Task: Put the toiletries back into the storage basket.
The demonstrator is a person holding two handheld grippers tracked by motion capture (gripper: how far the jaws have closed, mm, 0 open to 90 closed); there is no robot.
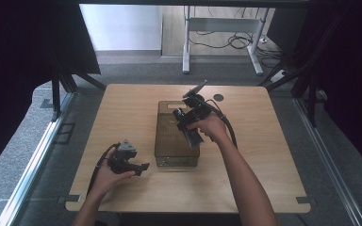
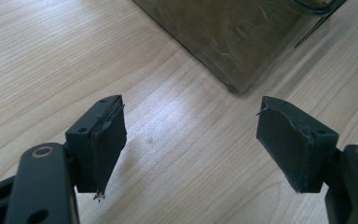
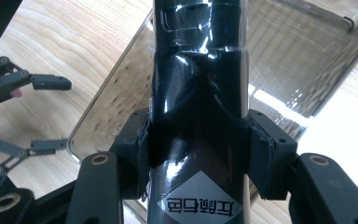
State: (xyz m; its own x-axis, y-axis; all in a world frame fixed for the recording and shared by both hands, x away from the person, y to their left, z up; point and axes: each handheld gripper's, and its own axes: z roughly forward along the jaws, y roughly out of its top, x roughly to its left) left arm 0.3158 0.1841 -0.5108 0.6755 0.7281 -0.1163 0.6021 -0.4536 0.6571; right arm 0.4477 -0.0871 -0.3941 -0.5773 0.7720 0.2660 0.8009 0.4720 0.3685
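- Looking down from the high view, I had my right gripper [image 1: 192,123] clamped around a dark glossy bottle [image 1: 193,137], held just over the smoky transparent bin [image 1: 169,136] at the middle of the wooden table [image 1: 122,108]. My left gripper [image 1: 139,167] rested near the table's front edge, just beside the bin's near corner, with nothing in it. Around the table lay grey carpet, black curtains hung at both sides, and a white desk frame [image 1: 221,28] with loose cables stood beyond.
- Through the left gripper view, my jaws stood wide apart over bare wood, empty, aimed at the bin's [image 2: 233,42] lower corner. The tabletop looked smooth, flat and dry.
- Through the right gripper view, both pads [image 3: 142,154] pressed the bottle's [image 3: 200,116] round body from opposite sides, just above its diamond label [image 3: 198,203]. I judged it rigid and slick, wrapped in shiny film, so it could twist or slide in a loose grip; taking it mid-body, squarely across the widest part, seemed soundest. Its weight I couldn't tell. The bin [image 3: 279,60] lay open below, its thin clear walls likely light and easy to nudge.
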